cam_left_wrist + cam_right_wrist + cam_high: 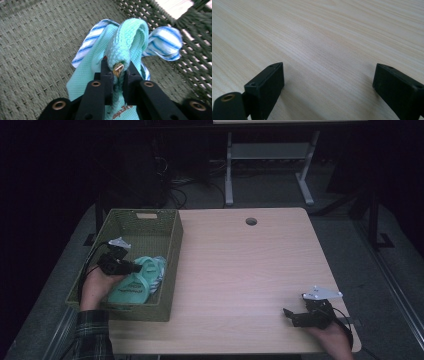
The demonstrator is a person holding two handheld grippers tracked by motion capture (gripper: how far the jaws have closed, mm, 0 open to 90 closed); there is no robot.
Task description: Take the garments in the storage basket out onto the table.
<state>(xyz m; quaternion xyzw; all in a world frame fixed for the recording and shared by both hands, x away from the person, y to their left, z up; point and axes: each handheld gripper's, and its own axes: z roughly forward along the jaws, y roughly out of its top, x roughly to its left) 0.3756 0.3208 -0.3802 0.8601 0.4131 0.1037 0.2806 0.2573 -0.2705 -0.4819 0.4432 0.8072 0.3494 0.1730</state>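
**Two cloths in the basket, one pinched by the left tongs**

High view: the left tongs (134, 268) reach into the green woven basket (172, 251) at the left end of the surface (240, 270). Directly under and ahead of their tips lies a mint-green waffle cloth (131, 287), with a blue-and-white striped cloth (159, 270) bunched just beyond it, against the basket's right wall. The right tongs (290, 316) rest on the bare wood well apart from the basket, near the front right corner, with nothing close to them.

Left gripper view: the left tongs (117, 72) are drawn narrow on a raised fold of the mint-green waffle cloth (130, 37); the pads press it from both sides, and a small tan tag sits in the pinch. The striped cloth (163, 42) spreads behind and to either side of that fold, touching it. Beneath both is the basket's woven floor (37, 50).

Judging from the drape, the waffle cloth is light, soft and limp. It will sag and trail when lifted, and the striped cloth could drag along with it. A bunched ridge like the one now gripped seems the best place to hold, as a single flat layer would slip.

Right gripper view: the right tongs (327, 82) stand wide, holding nothing, above plain wood grain (324, 37).
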